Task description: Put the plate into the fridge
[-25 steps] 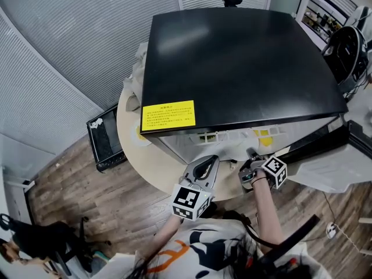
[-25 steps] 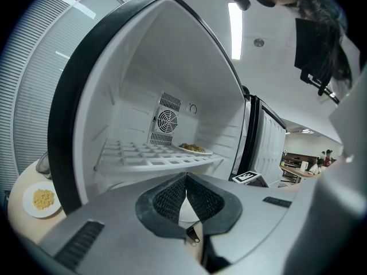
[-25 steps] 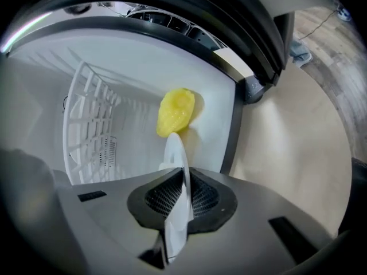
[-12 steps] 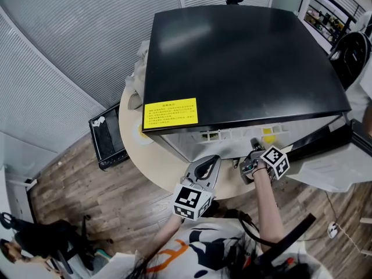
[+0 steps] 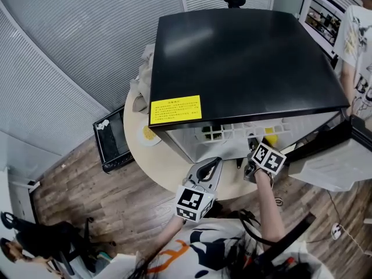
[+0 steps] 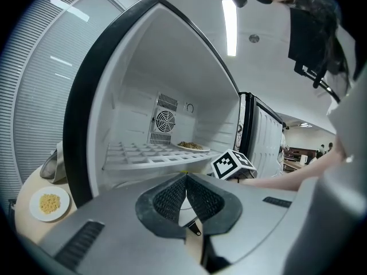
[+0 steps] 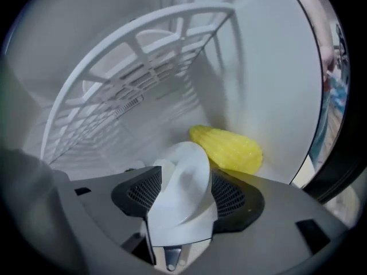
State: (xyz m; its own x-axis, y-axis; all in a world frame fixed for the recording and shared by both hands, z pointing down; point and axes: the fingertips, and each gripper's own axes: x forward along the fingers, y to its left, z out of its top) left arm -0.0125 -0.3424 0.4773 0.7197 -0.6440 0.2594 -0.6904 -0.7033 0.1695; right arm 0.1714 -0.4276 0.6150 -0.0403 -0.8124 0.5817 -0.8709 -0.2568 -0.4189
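Left gripper [image 6: 186, 176] closed — right gripper [image 7: 187, 175] just opening, plate [image 7: 182, 202] between jaws.

Right gripper [image 5: 251, 150] points into the black-topped fridge [image 5: 244, 57].

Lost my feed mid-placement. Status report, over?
Left tool shut, empty. Right tool jaws just opened, plate with corn between them, inside fridge. No obstruction seen.

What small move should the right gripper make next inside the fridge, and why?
Probably draw the right gripper straight back, out of the fridge. Its jaws have just been opening and stand apart, with the rim of the white plate between them and yellow food just beyond. Backing out straight should clear the rim without dragging the plate.
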